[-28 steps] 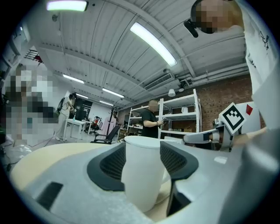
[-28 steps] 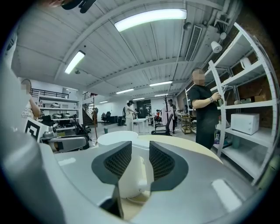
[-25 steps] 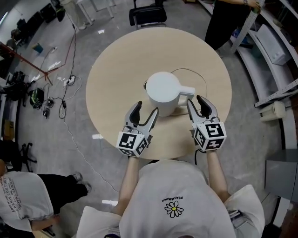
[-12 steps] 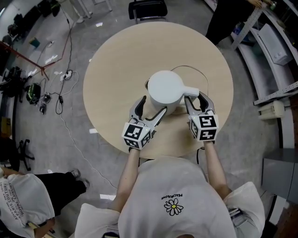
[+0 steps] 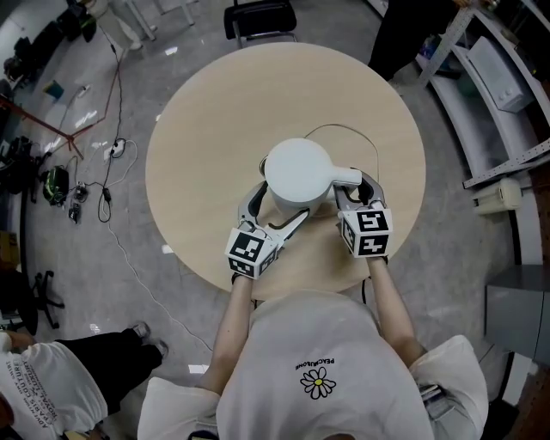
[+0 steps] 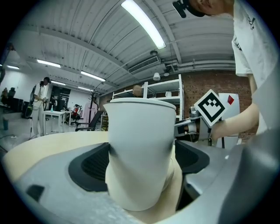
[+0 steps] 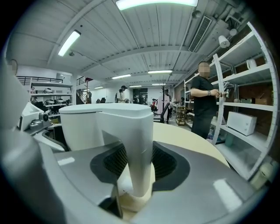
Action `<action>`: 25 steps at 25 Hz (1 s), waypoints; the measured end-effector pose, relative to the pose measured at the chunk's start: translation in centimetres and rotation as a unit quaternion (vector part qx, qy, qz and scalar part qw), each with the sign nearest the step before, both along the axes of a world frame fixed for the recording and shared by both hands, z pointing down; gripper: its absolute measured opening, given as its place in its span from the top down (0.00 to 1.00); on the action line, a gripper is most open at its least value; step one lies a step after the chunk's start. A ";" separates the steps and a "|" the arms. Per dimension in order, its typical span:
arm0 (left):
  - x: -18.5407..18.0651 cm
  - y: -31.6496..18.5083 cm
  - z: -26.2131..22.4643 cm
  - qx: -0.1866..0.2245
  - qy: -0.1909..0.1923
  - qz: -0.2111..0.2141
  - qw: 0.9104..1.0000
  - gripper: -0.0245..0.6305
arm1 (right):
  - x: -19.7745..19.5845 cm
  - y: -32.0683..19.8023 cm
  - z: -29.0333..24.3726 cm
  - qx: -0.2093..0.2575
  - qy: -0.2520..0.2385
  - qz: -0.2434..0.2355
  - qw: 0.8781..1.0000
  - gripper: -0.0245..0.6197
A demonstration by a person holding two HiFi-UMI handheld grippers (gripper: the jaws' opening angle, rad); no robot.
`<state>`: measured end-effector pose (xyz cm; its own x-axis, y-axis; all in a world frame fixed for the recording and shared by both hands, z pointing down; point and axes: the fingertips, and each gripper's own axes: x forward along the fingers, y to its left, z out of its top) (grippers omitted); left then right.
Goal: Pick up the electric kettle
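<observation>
A white electric kettle (image 5: 298, 170) stands on the round beige table (image 5: 215, 112), its handle (image 5: 345, 178) pointing right. My left gripper (image 5: 277, 206) straddles the kettle body (image 6: 140, 148) low on its near-left side. Its jaws are opening, and the body fills the gap between the pads (image 6: 89, 164). My right gripper (image 5: 352, 189) straddles the handle (image 7: 131, 144). Its jaws are closing, with the handle upright between the pads (image 7: 170, 164). I see no firm squeeze on either side.
A thin cord (image 5: 361, 137) loops behind the kettle. A black chair (image 5: 262, 17) stands beyond the table. Metal shelving (image 5: 507, 86) lines the right side, and a person (image 7: 203, 100) stands by it. Cables (image 5: 103, 172) lie on the floor at left.
Both grippers moved forward and down onto the kettle. The left jaws spread and now flank the body; the right jaws now flank the handle.
</observation>
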<state>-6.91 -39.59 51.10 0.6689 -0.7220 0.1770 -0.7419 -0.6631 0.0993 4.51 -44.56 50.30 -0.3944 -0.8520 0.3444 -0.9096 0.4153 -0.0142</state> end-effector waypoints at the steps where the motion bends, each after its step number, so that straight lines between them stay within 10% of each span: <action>1: 0.0 -0.1 0.2 0.000 -0.001 0.000 1.000 0.25 | 0.0 -0.1 0.1 0.001 0.002 0.004 1.000 0.76; 25: -0.2 -0.8 -0.1 -0.016 -0.005 -0.001 1.000 0.24 | 0.2 -1.2 -0.3 0.009 -0.019 0.026 0.999 0.80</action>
